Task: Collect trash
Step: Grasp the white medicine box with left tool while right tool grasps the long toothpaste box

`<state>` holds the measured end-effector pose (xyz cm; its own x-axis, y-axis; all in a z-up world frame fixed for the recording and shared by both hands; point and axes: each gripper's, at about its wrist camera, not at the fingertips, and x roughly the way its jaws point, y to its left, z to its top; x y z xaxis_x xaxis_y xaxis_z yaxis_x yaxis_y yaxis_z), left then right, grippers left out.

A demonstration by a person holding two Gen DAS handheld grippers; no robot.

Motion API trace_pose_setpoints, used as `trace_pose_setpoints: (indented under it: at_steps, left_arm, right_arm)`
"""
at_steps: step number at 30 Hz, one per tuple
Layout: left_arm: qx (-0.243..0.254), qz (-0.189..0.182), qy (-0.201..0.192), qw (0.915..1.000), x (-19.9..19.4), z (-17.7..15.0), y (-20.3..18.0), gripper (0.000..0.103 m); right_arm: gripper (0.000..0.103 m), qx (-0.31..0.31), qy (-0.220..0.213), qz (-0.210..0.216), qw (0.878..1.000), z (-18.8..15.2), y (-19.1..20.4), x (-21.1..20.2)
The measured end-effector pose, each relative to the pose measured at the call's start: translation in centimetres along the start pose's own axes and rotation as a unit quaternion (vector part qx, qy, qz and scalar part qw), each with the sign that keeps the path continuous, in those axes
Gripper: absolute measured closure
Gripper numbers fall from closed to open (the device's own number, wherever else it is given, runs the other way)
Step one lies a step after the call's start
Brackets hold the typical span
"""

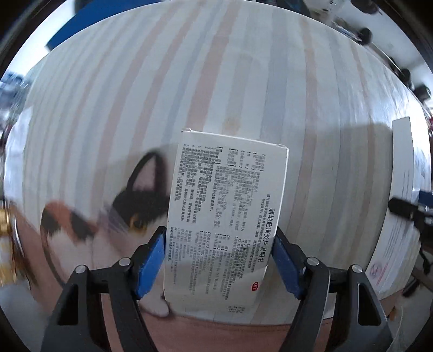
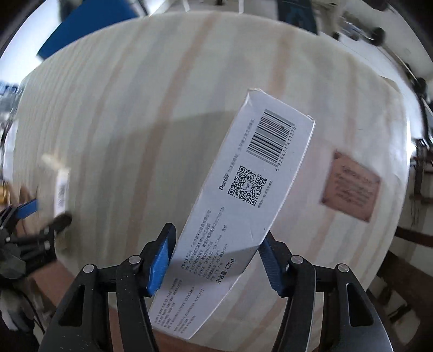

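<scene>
My left gripper (image 1: pixel 219 238) is shut on a white medicine box (image 1: pixel 227 205) covered in black Chinese print, held above the striped wooden table (image 1: pixel 216 67). My right gripper (image 2: pixel 217 238) is shut on a long white toothpaste box (image 2: pixel 243 195) with a barcode and QR code, tilted to the upper right over the same table (image 2: pixel 135 108). The right gripper and its box also show at the right edge of the left wrist view (image 1: pixel 406 211). The left gripper and its box show blurred at the left edge of the right wrist view (image 2: pixel 46 216).
A calico cat (image 1: pixel 113 216) is close under the left gripper at the table's near left edge. A brown square card (image 2: pixel 350 186) lies on the table's right side. A blue object (image 2: pixel 89 24) sits beyond the far left edge.
</scene>
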<state>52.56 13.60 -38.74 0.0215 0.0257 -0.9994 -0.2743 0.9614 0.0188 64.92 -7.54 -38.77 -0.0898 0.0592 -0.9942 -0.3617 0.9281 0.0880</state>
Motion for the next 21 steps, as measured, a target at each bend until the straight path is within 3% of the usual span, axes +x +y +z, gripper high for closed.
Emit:
trace_pose_setpoints:
  at_steps: [6, 11, 14, 17, 18, 21]
  left_arm:
    - [-0.085, -0.013, 0.022, 0.996, -0.3, -9.9, 0.6, 0.03]
    - [-0.15, -0.009, 0.038, 0.9879, -0.4, -18.7, 0.3, 0.03]
    - [-0.177, -0.007, 0.039, 0.9834, 0.1, -20.8, 0.5, 0.03]
    - [-0.178, 0.007, 0.029, 0.9835, 0.1, -20.8, 0.1, 0.03]
    - [-0.179, 0.011, 0.027, 0.9835, 0.1, -20.8, 0.1, 0.03]
    - [-0.181, 0.016, 0.018, 0.9832, -0.2, -20.6, -0.4, 0.03]
  right_arm:
    - [0.043, -0.087, 0.029, 0.003, 0.996, -4.5, 5.5, 0.8]
    - [0.043, -0.187, 0.068, -0.026, 0.98, -11.2, 10.1, 2.6]
    - [0.043, -0.211, 0.076, -0.053, 0.973, -14.4, 11.4, 3.6]
    - [0.036, -0.177, 0.067, -0.068, 0.98, -15.8, 11.3, 4.0]
    - [0.03, -0.16, 0.062, -0.066, 0.983, -16.7, 10.7, 3.8]
    - [0.028, -0.115, 0.045, -0.058, 0.991, -18.8, 8.7, 2.9]
